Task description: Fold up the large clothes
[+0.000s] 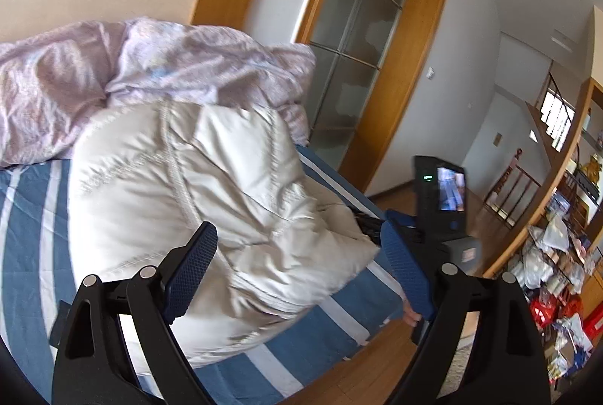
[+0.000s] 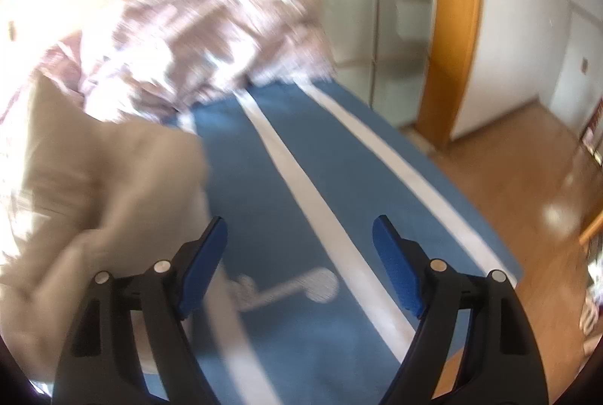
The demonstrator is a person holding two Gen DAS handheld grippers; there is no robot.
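Observation:
A cream padded jacket [image 1: 211, 201] lies bunched on the bed's blue sheet with white stripes [image 1: 30, 216]. My left gripper [image 1: 297, 246] hovers over the jacket's near part, open wide, and its blue pads [image 1: 192, 269] press on nothing. In the blurred right wrist view the jacket [image 2: 94, 186] shows at the left. My right gripper [image 2: 299, 239] stands open over the bare striped sheet [image 2: 301, 148] just right of it, with only sheet between its fingers.
A crumpled pink duvet [image 1: 150, 65] is heaped at the head of the bed. Frosted glass doors in a wooden frame [image 1: 354, 46] stand behind it. Right of the bed is wooden floor [image 1: 358, 378], a black device with a lit screen [image 1: 441, 194] and cluttered shelves [image 1: 557, 273].

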